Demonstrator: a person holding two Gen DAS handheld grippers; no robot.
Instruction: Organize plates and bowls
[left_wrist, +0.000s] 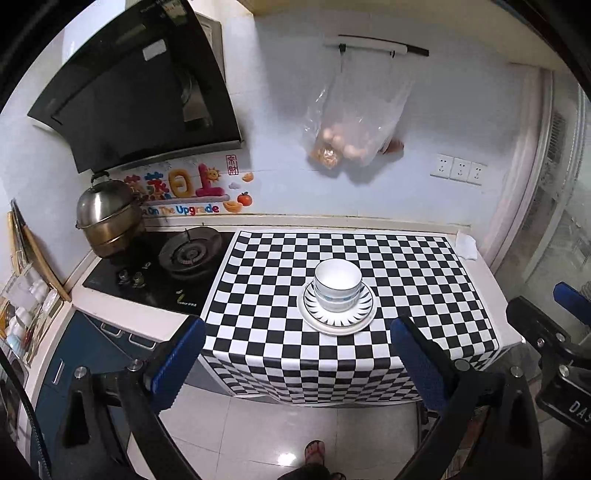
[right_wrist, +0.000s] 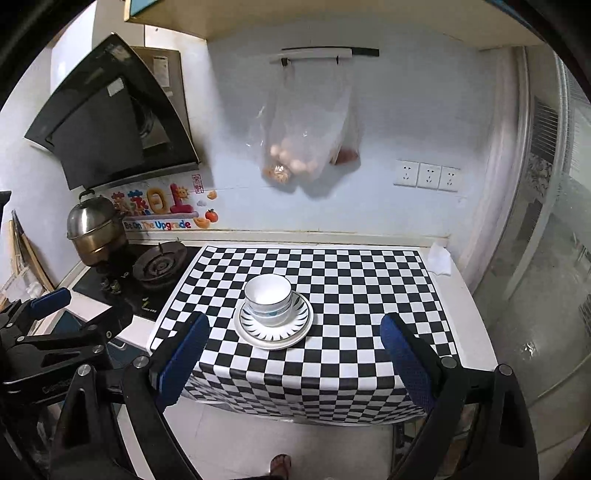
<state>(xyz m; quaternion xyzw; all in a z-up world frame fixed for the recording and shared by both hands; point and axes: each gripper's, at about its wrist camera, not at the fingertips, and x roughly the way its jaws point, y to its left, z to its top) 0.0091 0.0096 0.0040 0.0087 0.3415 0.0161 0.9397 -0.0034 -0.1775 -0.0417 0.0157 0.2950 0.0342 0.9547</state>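
- Nearest to the cameras, the left gripper (left_wrist: 297, 363) and the right gripper (right_wrist: 295, 363) both have their blue fingers spread wide, with nothing between them; they hang above the floor in front of the counter.
- Farther ahead, on the checkered cloth (left_wrist: 406, 266), stand the stacked bowls (left_wrist: 338, 284) on the stacked plates (left_wrist: 337, 317), well apart from both grippers and close to the middle of each view.
- I judge the pieces ceramic: stiff, smooth, rather slippery and fragile. A bowl is best taken at its rim, a plate at its thin edge.
- Behind are the gas stove (left_wrist: 188, 254) and the steel pot (left_wrist: 105, 218).
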